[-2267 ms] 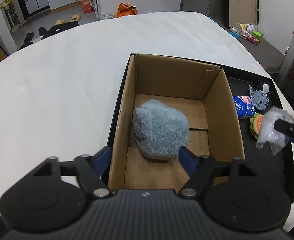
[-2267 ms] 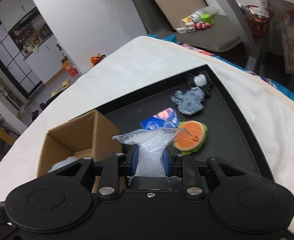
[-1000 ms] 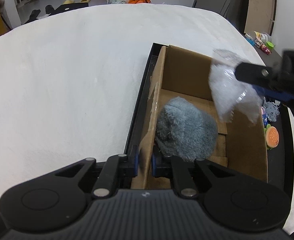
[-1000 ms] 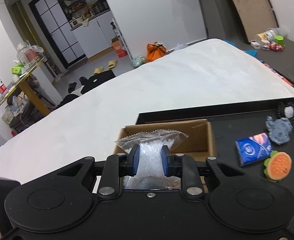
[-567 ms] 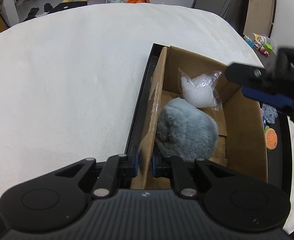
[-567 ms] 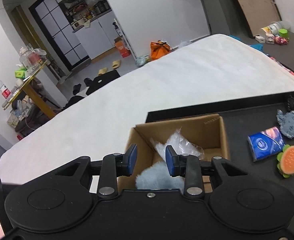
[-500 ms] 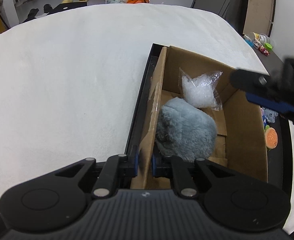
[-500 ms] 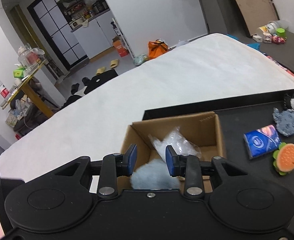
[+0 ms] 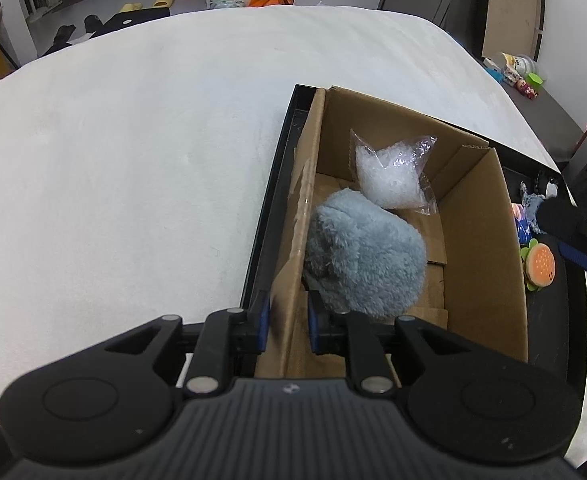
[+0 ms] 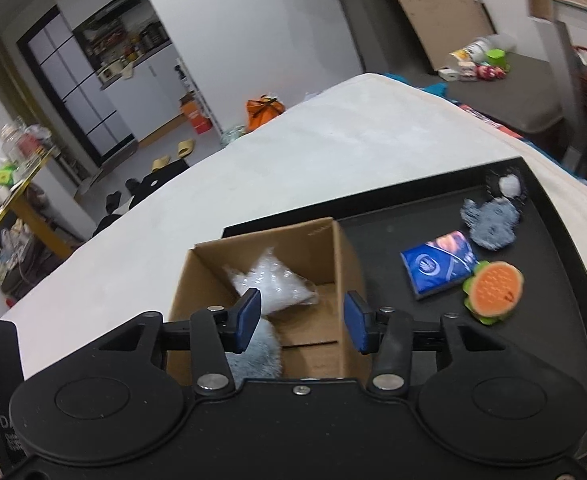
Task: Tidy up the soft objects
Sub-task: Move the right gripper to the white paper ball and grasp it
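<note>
Left wrist view: the left gripper (image 9: 286, 322) is closed on the near-left wall of the box (image 9: 477, 240) and steadies it. Inside the box lie a grey plush (image 9: 363, 256) and, behind it, a clear bag (image 9: 389, 176) of white pellets.

Right wrist view: the right gripper (image 10: 305, 322) is wide and holds nothing, above the box (image 10: 349, 252). To the right of the box, on the black tray (image 10: 553, 320), wait a blue packet (image 10: 435, 264), a burger toy (image 10: 493, 284) and a grey toy (image 10: 491, 220). They look light and soft; the burger toy probably squashes easily, so a pinch across its middle seems best.
</note>
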Motion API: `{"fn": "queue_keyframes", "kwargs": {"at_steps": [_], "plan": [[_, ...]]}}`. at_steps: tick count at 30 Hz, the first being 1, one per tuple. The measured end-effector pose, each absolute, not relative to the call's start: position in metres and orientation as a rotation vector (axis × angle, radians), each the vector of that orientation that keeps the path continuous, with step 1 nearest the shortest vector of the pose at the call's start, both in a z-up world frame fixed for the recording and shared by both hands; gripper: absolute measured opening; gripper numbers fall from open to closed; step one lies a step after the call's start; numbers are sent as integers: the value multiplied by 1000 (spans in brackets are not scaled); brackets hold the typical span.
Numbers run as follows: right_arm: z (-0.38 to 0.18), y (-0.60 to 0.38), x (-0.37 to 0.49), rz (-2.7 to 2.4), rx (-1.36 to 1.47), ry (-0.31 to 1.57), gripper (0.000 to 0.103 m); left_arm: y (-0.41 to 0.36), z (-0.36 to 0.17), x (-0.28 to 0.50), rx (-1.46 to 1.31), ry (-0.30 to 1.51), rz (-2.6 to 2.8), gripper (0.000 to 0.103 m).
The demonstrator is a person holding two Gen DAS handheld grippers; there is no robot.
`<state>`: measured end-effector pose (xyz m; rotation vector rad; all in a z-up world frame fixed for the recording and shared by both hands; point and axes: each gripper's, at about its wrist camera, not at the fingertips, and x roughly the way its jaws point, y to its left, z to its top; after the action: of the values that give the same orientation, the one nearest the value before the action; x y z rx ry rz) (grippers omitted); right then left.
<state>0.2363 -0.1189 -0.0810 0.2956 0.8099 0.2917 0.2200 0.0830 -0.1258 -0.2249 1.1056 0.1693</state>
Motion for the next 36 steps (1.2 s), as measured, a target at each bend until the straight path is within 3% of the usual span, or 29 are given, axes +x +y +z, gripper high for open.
{"fn": "queue_keyframes", "kwargs": {"at_steps": [7,22,36], "plan": [[-93,-138,226,255,330,821,53,74,-123,215,-184,1107,177,38],[-120,-174,207,180,365,861,62,64,-120,206,-125,1103,206,52],[-150,-185,188,59,373,903,74,53,-122,208,-78,1106,209,59]]}}
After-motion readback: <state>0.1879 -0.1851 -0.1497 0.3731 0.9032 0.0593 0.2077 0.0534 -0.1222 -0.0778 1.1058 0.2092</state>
